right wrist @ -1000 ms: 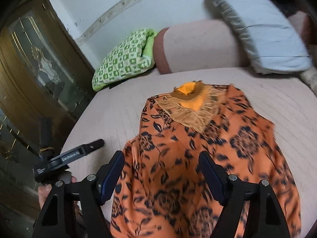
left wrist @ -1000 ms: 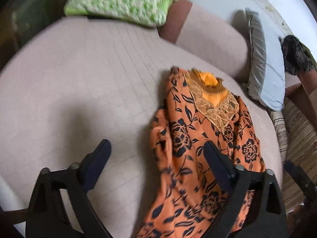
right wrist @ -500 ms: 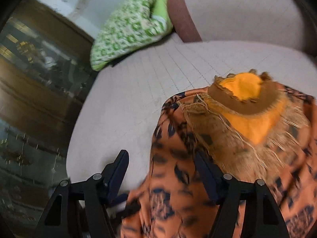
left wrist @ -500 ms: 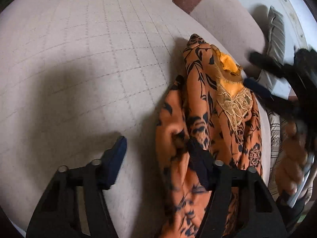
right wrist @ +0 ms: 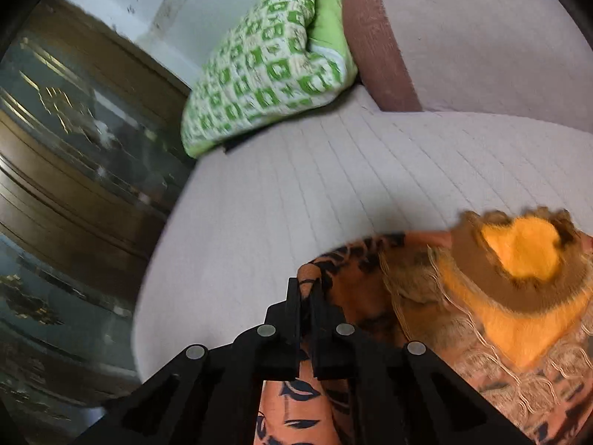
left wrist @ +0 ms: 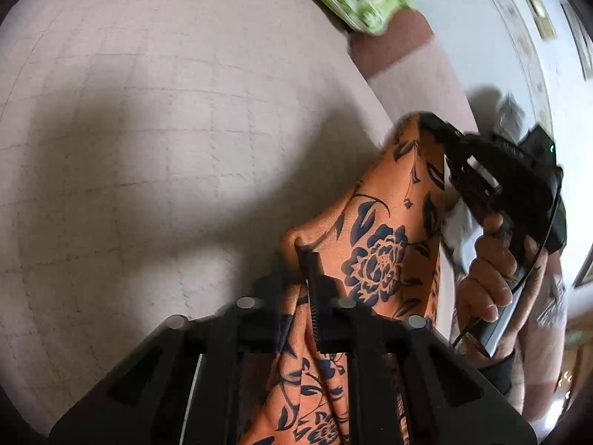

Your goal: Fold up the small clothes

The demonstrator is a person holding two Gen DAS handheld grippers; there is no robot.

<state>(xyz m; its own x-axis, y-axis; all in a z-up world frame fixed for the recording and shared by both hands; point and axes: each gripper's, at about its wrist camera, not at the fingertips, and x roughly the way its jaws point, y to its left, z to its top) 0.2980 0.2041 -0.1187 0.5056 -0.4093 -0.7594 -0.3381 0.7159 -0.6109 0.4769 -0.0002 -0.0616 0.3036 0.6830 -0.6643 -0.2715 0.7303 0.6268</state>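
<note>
An orange dress with a dark flower print (left wrist: 381,244) lies on a pale quilted bed (left wrist: 148,129). My left gripper (left wrist: 300,259) is shut on a fold of the dress's left edge and holds it raised. My right gripper (right wrist: 305,289) is shut on the dress edge near the shoulder; it also shows in the left wrist view (left wrist: 444,141), held by a hand. The dress (right wrist: 296,408) has a yellow neckline with gold lace trim (right wrist: 519,252) to the right of the right gripper.
A green-and-white checked pillow (right wrist: 267,74) lies at the head of the bed beside a brown and pale bolster (right wrist: 378,37). A dark wooden cabinet with glass (right wrist: 55,185) stands left of the bed (right wrist: 296,185).
Both grippers have closed on the left edge of the dress, which were open before. The edge is now lifted off the bed between them.
</note>
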